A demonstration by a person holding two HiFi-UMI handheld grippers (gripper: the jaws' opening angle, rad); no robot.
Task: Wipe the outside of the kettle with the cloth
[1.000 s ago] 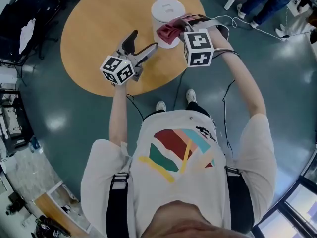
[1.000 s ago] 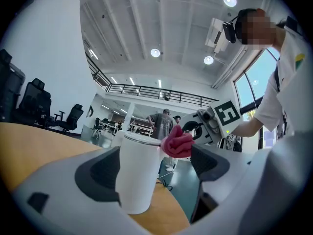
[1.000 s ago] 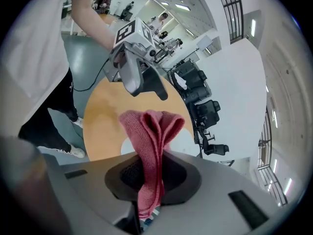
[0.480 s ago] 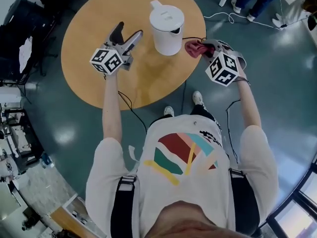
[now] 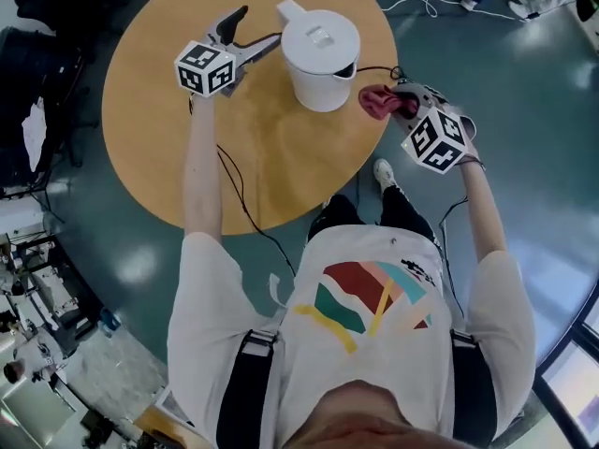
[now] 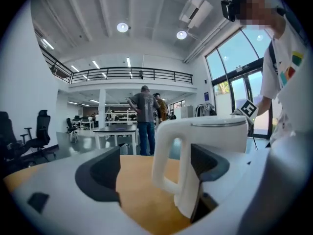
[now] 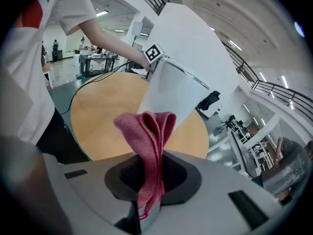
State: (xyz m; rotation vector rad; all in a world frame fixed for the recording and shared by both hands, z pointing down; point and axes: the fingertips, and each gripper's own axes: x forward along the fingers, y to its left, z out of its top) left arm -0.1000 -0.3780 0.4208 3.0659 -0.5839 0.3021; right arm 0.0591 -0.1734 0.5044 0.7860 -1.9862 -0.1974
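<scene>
The white plastic kettle (image 5: 321,54) stands on the round wooden desk (image 5: 168,129), its handle straddled by the released fingers of the left gripper (image 5: 257,26). The red woven cloth (image 5: 376,101) is clenched by the right gripper (image 5: 398,103). Unheld, the kettle could be shoved over.

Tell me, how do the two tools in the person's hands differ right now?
The left tool is open, jaws apart around the handle of the white kettle; the right tool is shut on a red cloth. The left tool is over the round table; the right tool is at its edge, across the white kettle. Both carry a marker cube and point toward the white kettle.
</scene>
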